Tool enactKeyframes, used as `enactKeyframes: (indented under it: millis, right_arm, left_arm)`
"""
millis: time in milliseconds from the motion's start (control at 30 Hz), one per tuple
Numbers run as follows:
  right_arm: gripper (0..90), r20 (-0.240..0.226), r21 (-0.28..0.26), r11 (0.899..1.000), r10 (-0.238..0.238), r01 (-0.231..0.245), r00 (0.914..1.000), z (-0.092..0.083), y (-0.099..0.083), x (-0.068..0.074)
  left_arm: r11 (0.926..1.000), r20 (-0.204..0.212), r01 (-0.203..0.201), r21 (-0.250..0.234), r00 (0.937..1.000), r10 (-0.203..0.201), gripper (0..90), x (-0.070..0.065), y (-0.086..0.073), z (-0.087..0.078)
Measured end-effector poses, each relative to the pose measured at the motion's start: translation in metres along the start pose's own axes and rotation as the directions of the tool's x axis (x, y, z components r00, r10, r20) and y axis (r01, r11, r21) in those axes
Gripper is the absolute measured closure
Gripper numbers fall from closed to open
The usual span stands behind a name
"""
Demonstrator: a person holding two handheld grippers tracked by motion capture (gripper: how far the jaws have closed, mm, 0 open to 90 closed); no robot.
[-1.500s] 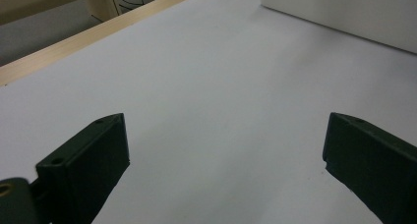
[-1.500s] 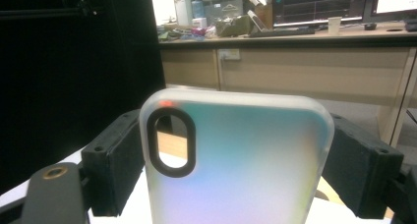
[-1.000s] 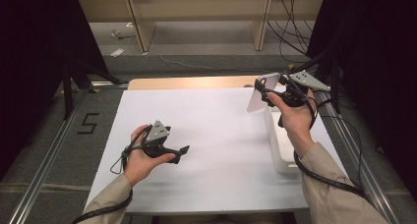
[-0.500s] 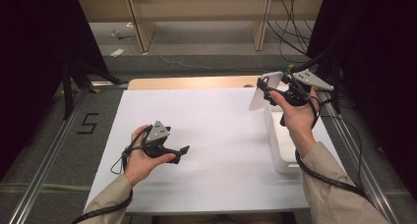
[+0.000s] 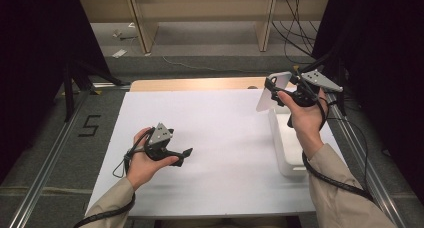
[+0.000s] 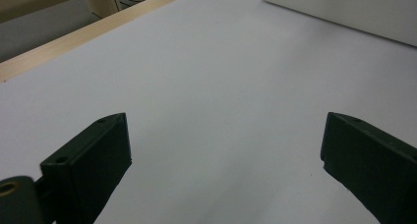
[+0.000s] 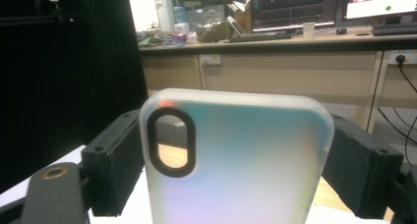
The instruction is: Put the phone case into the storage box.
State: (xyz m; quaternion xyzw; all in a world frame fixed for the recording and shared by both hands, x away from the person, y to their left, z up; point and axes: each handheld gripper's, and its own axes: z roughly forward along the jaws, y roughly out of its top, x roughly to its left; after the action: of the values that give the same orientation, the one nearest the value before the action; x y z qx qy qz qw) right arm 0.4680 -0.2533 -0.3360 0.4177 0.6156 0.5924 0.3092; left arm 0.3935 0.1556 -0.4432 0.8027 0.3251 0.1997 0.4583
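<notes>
The right gripper (image 5: 274, 92) is pinching a frosted phone case (image 5: 267, 91) by its sides, holding it upright above the white tray's (image 5: 290, 153) far end. The left gripper (image 5: 186, 154) is resting low over the white table (image 5: 225, 138), jaws spread, gripping nothing.

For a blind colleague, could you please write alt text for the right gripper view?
A frosted translucent phone case stands upright, clamped by its sides between the right gripper jaws, its oval camera cutout at upper left. Behind it is a wooden desk with monitors.
</notes>
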Motion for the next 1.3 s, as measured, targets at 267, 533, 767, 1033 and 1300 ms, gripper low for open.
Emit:
enactKeyframes:
  millis: [267, 533, 767, 1033, 1300]
  right_arm:
    - [18.0, 0.019, -0.002, 1.000, 0.000, 0.000, 0.9998, -0.002, 0.002, -0.004]
    - [18.0, 0.039, 0.005, 1.000, 0.006, -0.006, 0.9992, -0.003, 0.002, -0.008]
    - [18.0, 0.051, 0.006, 1.000, 0.001, -0.001, 0.9987, -0.003, 0.002, -0.010]
    - [18.0, 0.056, 0.011, 1.000, 0.000, 0.000, 0.9984, -0.003, 0.001, -0.012]
    - [18.0, 0.069, 0.008, 1.000, 0.005, -0.005, 0.9976, -0.004, 0.002, -0.016]
  left_arm:
    - [1.0000, 0.001, -0.001, 0.002, 1.0000, 0.001, 4.2, 0.000, 0.000, 0.000]
    - [1.0000, 0.000, -0.003, 0.001, 1.0000, 0.003, 4.2, 0.000, 0.000, 0.000]
    - [1.0000, 0.000, -0.002, 0.000, 1.0000, 0.002, 4.2, 0.000, 0.000, 0.000]
    - [1.0000, 0.001, -0.003, -0.001, 1.0000, 0.003, 4.2, -0.001, 0.000, 0.000]
    - [1.0000, 0.000, -0.003, -0.001, 1.0000, 0.003, 4.2, -0.001, 0.000, 0.000]
